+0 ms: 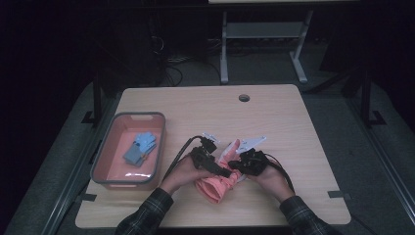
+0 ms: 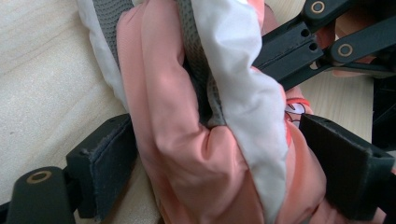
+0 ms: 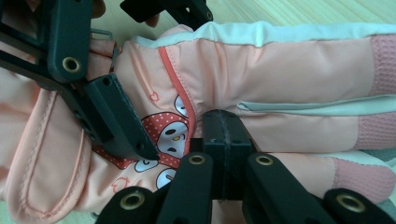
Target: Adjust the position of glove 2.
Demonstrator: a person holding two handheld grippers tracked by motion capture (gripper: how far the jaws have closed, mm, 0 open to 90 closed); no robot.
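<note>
Plaid-sleeved forearms enter the high view from the bottom edge, each hand carrying a black two-jaw gripper over a pale wooden table (image 1: 293,127). Between them lies a soft peach-pink padded fabric glove with white trim (image 1: 219,182), its long axis running from the near cuff diagonally up and away to a fingertip showing between the two tools. Left gripper (image 1: 226,172) and right gripper (image 1: 235,164) both meet at the glove's middle, so neither hand is the nearer. At far left, well apart, a grey-rimmed pink plastic bin (image 1: 105,149) holds blue-grey folded items (image 1: 139,147). Left gripper view: the left gripper (image 2: 224,154) stands wide, its pads straddling the glove (image 2: 187,158) crosswise; the left pad touches the fabric, but whether either presses cannot be told. The right gripper's links cross the upper right. Right gripper view: the right gripper (image 3: 223,135) is fully closed, pinching a fold of the glove (image 3: 280,70) beside its red-and-white cartoon print (image 3: 166,135), with the glove lengthwise across the frame.
</note>
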